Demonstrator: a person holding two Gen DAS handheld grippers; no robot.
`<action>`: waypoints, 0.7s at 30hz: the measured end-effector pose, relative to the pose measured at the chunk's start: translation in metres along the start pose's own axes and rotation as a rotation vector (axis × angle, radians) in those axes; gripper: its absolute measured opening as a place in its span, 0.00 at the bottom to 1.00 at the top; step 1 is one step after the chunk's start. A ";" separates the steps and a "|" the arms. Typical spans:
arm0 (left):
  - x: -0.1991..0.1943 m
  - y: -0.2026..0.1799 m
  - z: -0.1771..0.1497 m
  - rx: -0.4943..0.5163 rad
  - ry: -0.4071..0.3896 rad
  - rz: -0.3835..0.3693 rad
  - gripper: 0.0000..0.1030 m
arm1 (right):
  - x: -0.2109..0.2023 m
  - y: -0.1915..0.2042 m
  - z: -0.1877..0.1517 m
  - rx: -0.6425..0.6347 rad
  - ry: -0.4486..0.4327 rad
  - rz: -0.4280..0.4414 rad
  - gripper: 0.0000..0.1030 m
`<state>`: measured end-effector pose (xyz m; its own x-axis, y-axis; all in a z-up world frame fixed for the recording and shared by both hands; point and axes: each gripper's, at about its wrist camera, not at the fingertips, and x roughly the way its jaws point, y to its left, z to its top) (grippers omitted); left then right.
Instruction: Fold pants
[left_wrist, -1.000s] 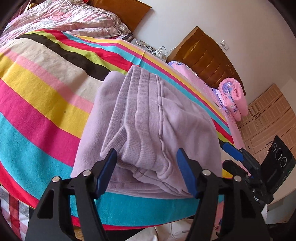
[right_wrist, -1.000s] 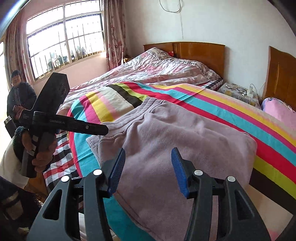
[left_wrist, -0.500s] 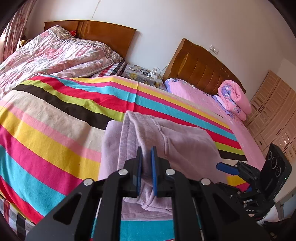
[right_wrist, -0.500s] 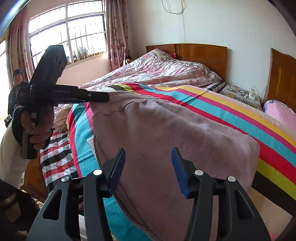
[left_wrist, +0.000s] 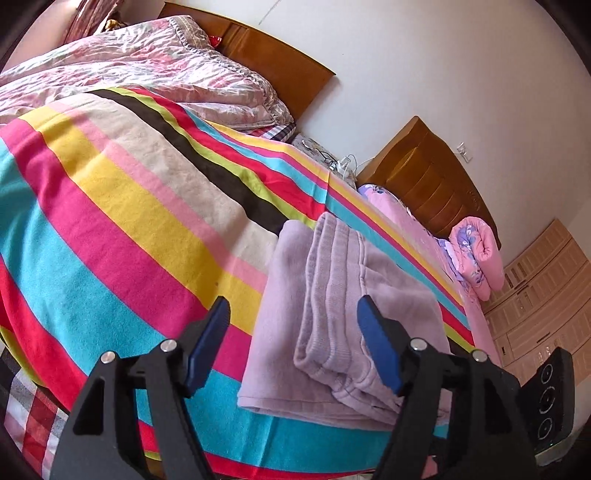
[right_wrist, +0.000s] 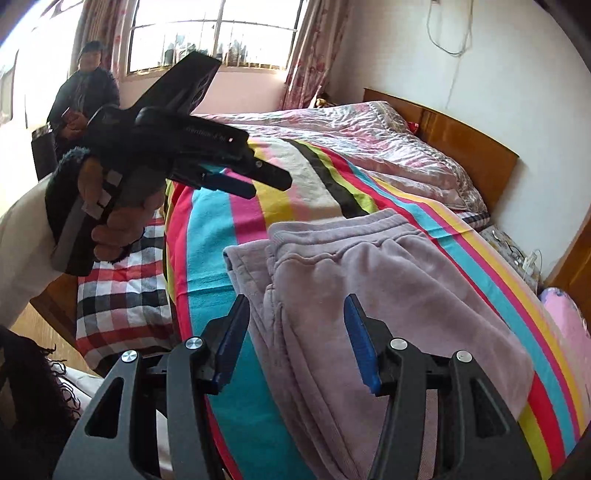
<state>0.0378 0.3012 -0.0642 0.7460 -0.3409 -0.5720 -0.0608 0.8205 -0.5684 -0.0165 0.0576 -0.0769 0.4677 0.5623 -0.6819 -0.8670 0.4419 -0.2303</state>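
look: pants in soft lilac fleece, with a ribbed stretchy waistband
state: folded over into a thick stack, layers showing at the open end
pose: lying flat, top layer a bit rumpled
spot: on the striped blanket, right by the bed's near edge, waistband end pointing away from it
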 end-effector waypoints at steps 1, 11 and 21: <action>-0.002 0.001 -0.003 -0.004 0.006 -0.004 0.69 | 0.008 0.003 -0.003 -0.019 0.023 -0.001 0.50; 0.007 0.001 -0.024 -0.073 0.090 -0.152 0.79 | 0.022 -0.032 -0.020 0.135 0.025 0.070 0.16; 0.047 -0.021 -0.020 -0.129 0.211 -0.289 0.94 | 0.001 -0.079 -0.032 0.488 -0.144 0.291 0.14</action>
<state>0.0615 0.2586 -0.0909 0.5922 -0.6479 -0.4791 0.0391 0.6169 -0.7861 0.0473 0.0004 -0.0818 0.2700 0.7831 -0.5603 -0.8001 0.5062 0.3219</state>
